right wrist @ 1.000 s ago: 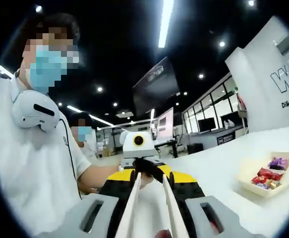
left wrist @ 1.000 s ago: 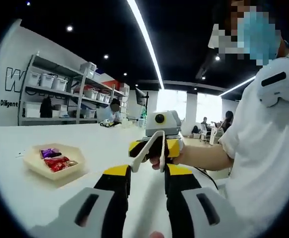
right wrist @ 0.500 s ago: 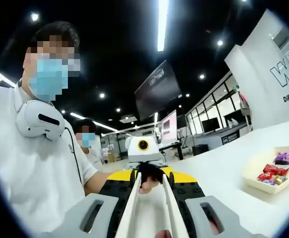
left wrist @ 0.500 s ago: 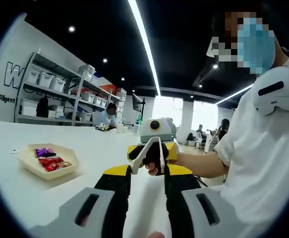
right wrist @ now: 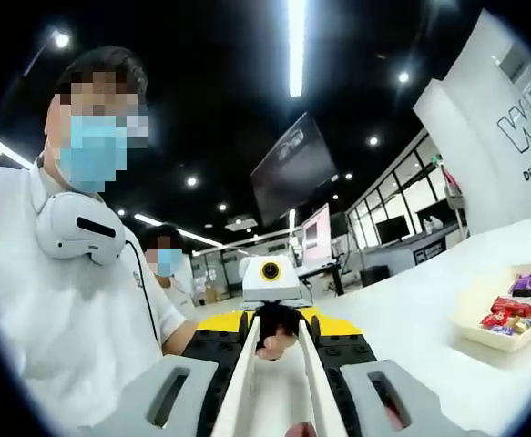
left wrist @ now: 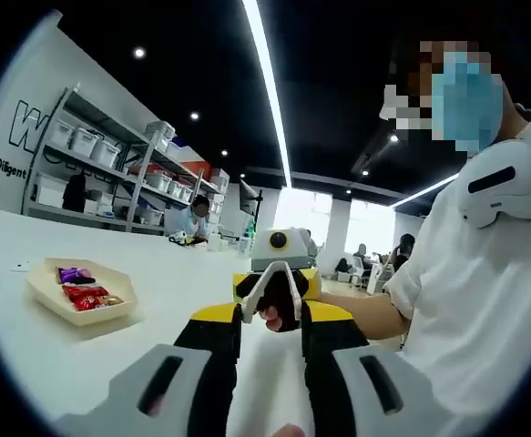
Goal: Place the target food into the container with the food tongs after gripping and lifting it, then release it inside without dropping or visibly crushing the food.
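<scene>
A shallow beige tray (left wrist: pixel 42 293) with red and purple wrapped sweets (left wrist: pixel 83 293) rests on the white table at the left of the left gripper view. The tray (right wrist: pixel 493 330) and sweets (right wrist: pixel 506 309) appear at the right edge of the right gripper view. My right gripper (right wrist: pixel 279 326) is shut on white food tongs (right wrist: pixel 243 373), whose two arms run apart along its jaws. My left gripper (left wrist: pixel 271 320) is open with nothing in it. The two grippers face each other above the table, well away from the tray. The right gripper (left wrist: pixel 279 289) and its tongs (left wrist: pixel 263 291) point toward the left camera.
A person in a white shirt (left wrist: pixel 484 300) holds both grippers close by. The white table (left wrist: pixel 156 273) stretches wide around the tray. Shelves with bins (left wrist: pixel 92 150) stand at the far wall. Other people (right wrist: pixel 167 264) sit farther back.
Both cameras have shifted slightly, so the tray sits a little nearer each view's edge. The grippers still face each other, and neither grip has changed.
</scene>
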`<action>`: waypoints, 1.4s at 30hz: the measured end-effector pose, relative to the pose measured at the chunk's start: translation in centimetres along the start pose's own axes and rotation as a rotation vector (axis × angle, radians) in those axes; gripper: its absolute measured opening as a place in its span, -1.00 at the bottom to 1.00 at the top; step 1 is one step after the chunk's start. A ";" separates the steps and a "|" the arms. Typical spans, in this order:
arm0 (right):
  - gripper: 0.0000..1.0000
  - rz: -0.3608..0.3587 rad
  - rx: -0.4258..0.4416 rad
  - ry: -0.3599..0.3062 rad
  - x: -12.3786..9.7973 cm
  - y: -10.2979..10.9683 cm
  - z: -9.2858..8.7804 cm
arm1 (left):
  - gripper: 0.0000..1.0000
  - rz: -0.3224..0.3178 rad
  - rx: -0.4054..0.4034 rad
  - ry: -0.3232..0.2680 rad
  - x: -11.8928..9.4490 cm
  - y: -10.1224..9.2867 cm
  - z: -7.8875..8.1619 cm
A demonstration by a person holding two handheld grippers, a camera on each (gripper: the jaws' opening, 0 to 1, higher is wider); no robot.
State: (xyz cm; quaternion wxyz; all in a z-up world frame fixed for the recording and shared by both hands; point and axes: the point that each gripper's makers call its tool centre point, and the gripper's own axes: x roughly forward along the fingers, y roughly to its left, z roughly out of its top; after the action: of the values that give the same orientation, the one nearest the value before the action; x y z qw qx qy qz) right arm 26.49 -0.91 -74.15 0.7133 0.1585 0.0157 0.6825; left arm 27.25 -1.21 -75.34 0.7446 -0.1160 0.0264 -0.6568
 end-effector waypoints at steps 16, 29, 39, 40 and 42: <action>-0.58 0.000 -0.031 0.020 0.1 0.1 -0.1 | -0.53 -0.010 -0.029 -0.051 -0.1 0.1 0.4; -0.61 -0.013 -0.054 0.085 -0.8 0.1 -1.0 | -0.56 -0.021 -0.059 -0.073 -0.4 0.1 0.5; -0.63 -0.033 -0.039 0.093 -1.7 -0.1 -1.3 | -0.53 -0.015 -0.064 -0.062 -0.5 0.3 -0.1; -0.63 -0.036 -0.057 0.104 -1.8 -0.1 -1.4 | -0.53 -0.013 -0.061 -0.059 -0.5 0.3 -0.1; -0.63 -0.036 -0.062 0.110 -1.8 -0.1 -1.4 | -0.52 -0.014 -0.057 -0.055 -0.5 0.3 -0.2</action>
State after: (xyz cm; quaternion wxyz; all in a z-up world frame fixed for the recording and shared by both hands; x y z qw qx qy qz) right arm 26.12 -2.39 -75.87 0.7279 0.0983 0.0367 0.6776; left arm 27.46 -0.69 -75.67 0.7369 -0.1553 0.0241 -0.6575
